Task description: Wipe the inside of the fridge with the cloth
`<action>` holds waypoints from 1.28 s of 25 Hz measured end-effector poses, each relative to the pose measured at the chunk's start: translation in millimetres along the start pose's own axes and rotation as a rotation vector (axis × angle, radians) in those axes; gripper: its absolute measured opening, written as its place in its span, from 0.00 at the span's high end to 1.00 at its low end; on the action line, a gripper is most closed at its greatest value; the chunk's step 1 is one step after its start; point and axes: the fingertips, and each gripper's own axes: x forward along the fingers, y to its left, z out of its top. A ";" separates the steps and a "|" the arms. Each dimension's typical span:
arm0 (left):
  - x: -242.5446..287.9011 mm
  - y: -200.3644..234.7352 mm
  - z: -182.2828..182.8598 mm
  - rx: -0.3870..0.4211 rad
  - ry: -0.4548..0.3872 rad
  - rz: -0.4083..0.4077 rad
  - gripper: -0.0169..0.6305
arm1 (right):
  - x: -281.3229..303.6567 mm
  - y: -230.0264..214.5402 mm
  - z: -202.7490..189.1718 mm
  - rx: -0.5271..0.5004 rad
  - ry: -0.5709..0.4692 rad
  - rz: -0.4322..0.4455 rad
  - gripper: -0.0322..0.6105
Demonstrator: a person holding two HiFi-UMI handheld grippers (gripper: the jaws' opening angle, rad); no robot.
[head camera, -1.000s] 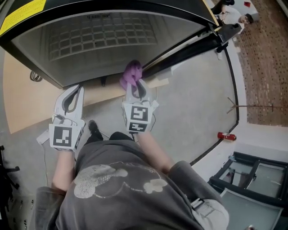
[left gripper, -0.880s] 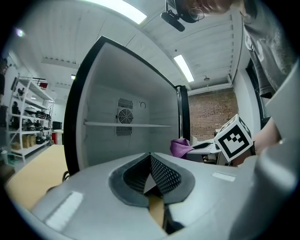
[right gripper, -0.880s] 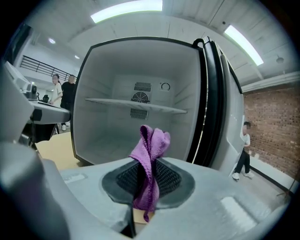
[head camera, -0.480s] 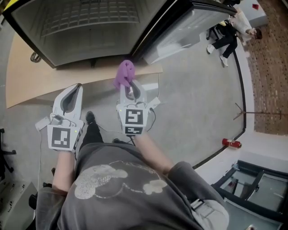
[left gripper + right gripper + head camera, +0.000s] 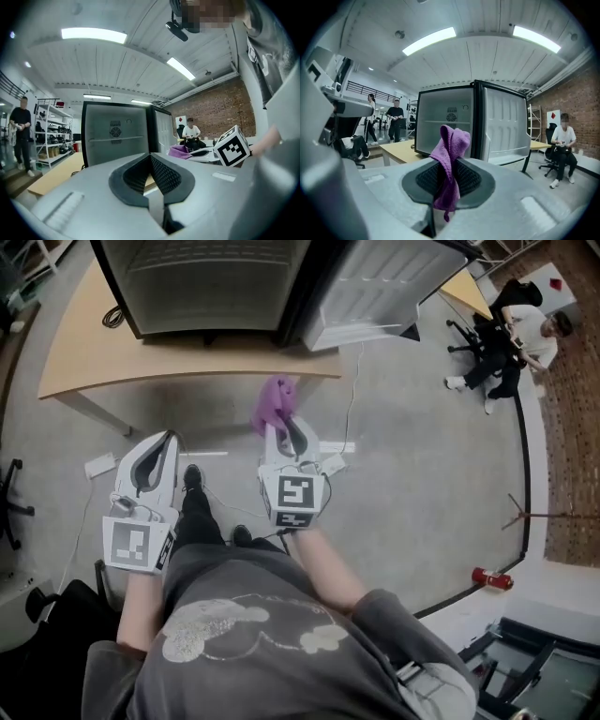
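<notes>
Right gripper (image 5: 284,439): jaws clamped on the purple cloth (image 5: 450,161), which sticks up between them.
Left gripper (image 5: 150,157): jaws closed together, nothing between them.
Fridge (image 5: 202,282): far, on the wooden worktop (image 5: 84,371), door (image 5: 384,282) swung open to the right.
Cloth position: over the floor (image 5: 422,456), near side of the worktop, apart from the fridge.
</notes>
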 end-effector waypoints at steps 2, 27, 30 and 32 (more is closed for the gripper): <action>-15.0 -10.1 7.2 0.011 -0.002 0.005 0.95 | -15.7 1.3 2.3 0.009 -0.013 0.010 0.88; -102.1 11.6 1.5 -0.059 -0.054 -0.193 0.95 | -95.8 99.7 50.1 -0.070 -0.050 -0.053 0.88; -111.6 14.3 -2.3 -0.083 -0.023 -0.202 0.95 | -106.0 112.5 54.3 -0.072 -0.049 -0.064 0.88; -120.4 9.0 -4.2 -0.090 -0.030 -0.212 0.95 | -115.9 119.1 56.9 -0.072 -0.059 -0.054 0.88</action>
